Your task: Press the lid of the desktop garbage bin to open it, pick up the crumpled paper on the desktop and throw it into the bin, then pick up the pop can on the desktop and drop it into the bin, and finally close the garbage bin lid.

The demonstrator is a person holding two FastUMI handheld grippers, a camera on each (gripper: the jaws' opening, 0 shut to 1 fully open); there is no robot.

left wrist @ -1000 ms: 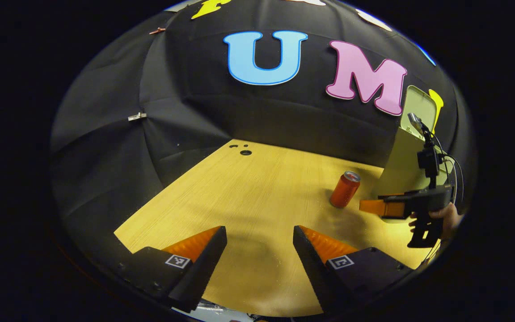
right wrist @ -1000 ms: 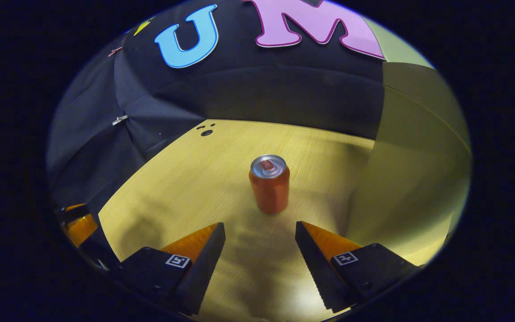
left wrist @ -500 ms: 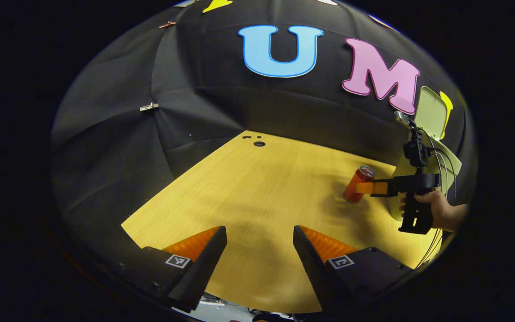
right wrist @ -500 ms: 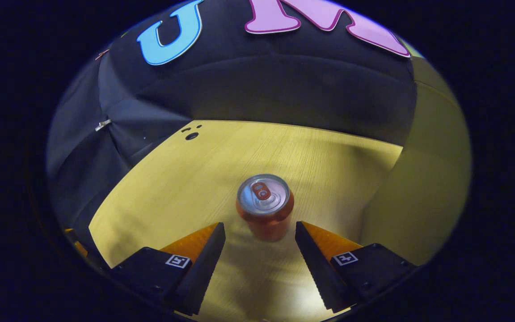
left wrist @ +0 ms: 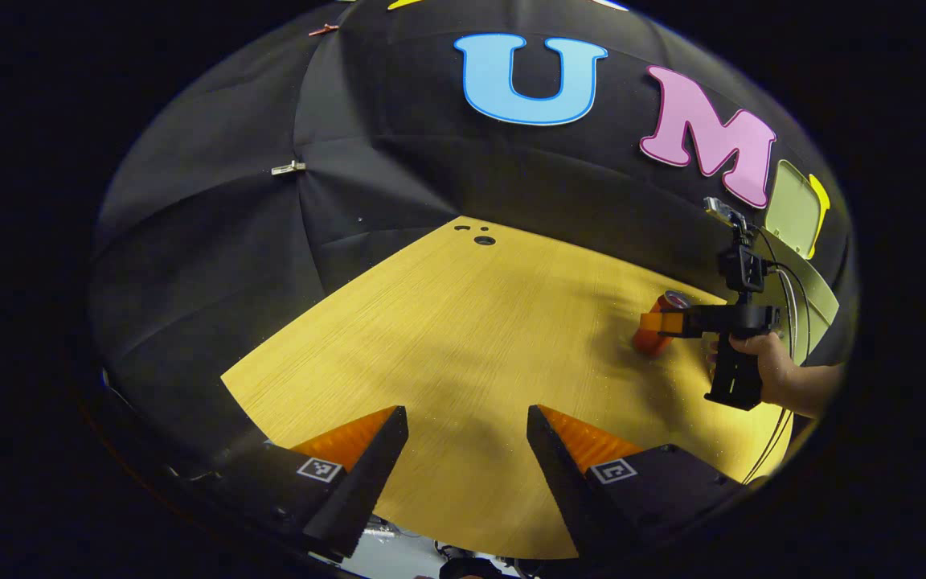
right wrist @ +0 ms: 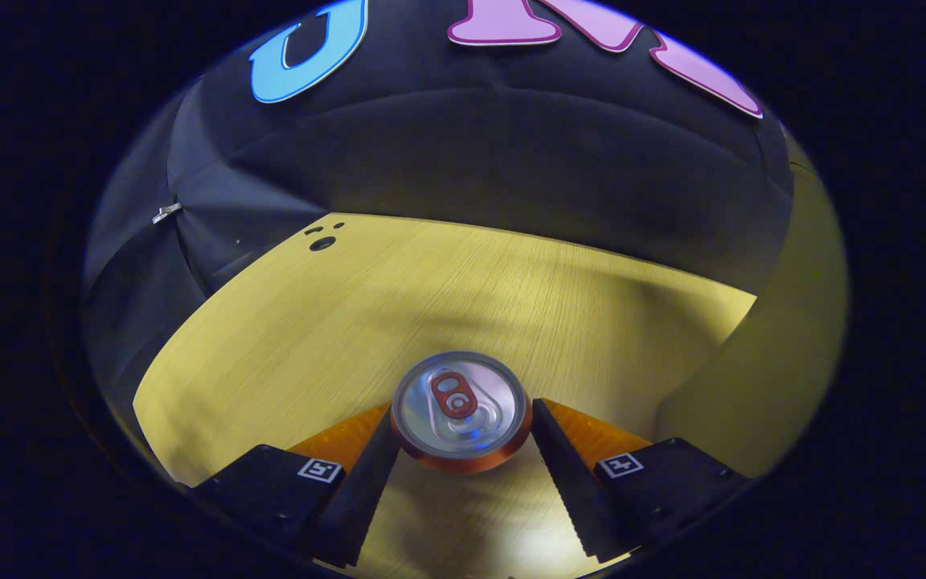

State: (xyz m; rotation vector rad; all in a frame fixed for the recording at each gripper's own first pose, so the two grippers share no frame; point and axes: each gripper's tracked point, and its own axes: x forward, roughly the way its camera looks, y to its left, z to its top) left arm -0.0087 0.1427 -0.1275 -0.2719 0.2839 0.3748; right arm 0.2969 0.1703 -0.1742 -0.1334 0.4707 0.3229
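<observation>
With the pop can point(right wrist: 461, 410) standing on the desktop point(right wrist: 286, 338) between the right gripper's point(right wrist: 463, 450) spread fingers, ungripped, closing comes next, while the left gripper point(left wrist: 467, 450) hangs open and empty.

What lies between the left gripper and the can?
Bare desktop. In the left gripper view nothing sits between the left gripper and the can; the right gripper is at the can itself.
</observation>
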